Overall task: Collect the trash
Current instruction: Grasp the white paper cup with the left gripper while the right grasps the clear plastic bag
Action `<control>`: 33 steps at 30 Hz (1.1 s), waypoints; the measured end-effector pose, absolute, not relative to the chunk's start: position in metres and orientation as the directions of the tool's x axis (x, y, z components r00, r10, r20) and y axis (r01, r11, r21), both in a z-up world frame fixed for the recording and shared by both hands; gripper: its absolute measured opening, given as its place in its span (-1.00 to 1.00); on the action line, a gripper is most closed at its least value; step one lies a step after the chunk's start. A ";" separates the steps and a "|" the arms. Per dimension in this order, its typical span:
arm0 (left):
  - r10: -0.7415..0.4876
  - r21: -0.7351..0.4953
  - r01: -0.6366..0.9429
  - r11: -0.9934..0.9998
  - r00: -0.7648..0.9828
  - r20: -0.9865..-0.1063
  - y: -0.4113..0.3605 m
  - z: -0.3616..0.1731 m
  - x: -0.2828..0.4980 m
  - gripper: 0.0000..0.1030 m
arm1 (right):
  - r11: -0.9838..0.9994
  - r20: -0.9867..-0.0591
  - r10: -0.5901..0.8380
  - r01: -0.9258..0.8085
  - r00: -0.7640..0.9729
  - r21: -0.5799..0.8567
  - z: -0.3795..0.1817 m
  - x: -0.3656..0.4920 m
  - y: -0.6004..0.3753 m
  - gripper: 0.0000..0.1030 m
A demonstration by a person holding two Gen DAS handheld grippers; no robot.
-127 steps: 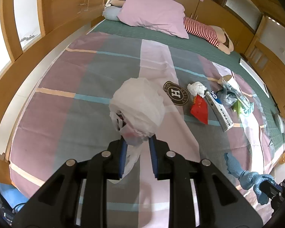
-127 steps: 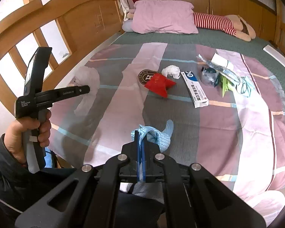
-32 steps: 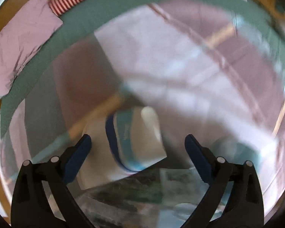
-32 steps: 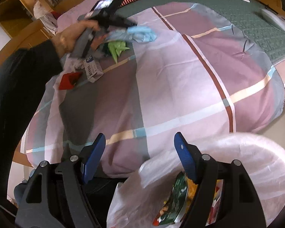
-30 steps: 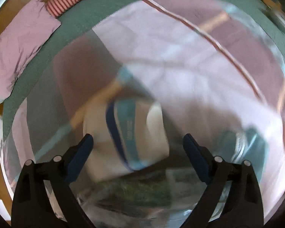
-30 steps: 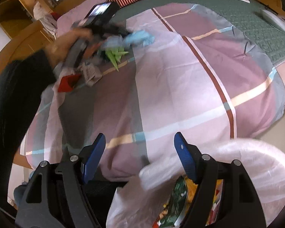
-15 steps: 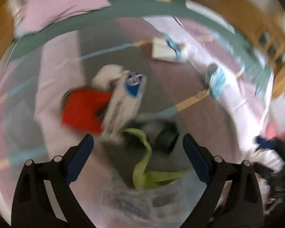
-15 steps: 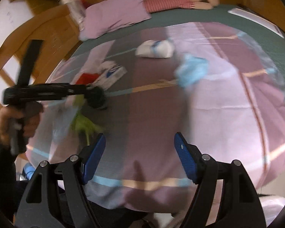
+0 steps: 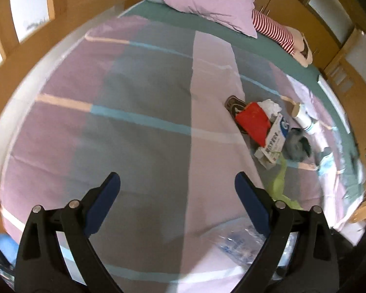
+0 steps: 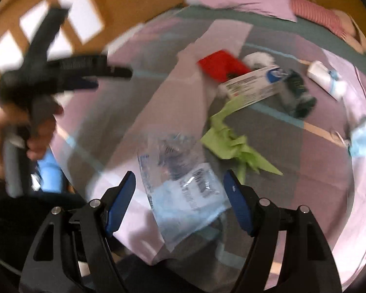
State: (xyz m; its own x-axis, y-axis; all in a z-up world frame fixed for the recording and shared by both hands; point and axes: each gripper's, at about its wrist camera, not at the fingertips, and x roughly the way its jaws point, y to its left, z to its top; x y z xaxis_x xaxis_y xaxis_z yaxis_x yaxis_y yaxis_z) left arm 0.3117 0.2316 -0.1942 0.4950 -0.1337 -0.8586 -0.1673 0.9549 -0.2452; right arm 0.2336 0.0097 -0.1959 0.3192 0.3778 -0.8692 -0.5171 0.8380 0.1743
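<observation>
Both grippers stand wide and empty over the bed point(image 9: 144, 112). The clear bag point(image 10: 183, 190) lies between the right gripper point(image 10: 180, 190) jaws, its long axis probably toward 11 o'clock, though blurred. The left gripper point(image 9: 178, 188) is farther off. Only the left view shows the pile point(image 9: 263, 127) sharply, at 2 o'clock.

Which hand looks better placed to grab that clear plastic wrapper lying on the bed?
Probably the right. The right claw is open with the clear wrapper lying between its fingers; the left claw faces bare bedspread.
</observation>
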 end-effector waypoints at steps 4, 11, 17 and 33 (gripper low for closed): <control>-0.147 -0.239 -0.141 0.961 0.474 -0.868 0.222 -0.202 0.309 0.83 | 0.846 -0.913 0.292 -0.522 0.284 0.108 -0.211 0.237 0.021 0.42; -0.181 -0.252 -0.083 0.964 0.485 -0.856 0.209 -0.197 0.310 0.83 | 0.846 -0.920 0.295 -0.517 0.256 0.128 -0.219 0.232 0.024 -0.56; -0.189 -0.267 -0.068 0.961 0.539 -0.821 0.213 -0.186 0.308 0.77 | 0.876 -0.877 0.354 -0.444 0.325 0.189 -0.193 0.219 -0.001 -0.72; -0.305 -0.206 0.228 0.951 0.615 -0.727 0.106 -0.133 0.381 0.82 | 0.956 -0.797 0.294 -0.144 0.528 0.257 -0.145 0.167 -0.122 -0.72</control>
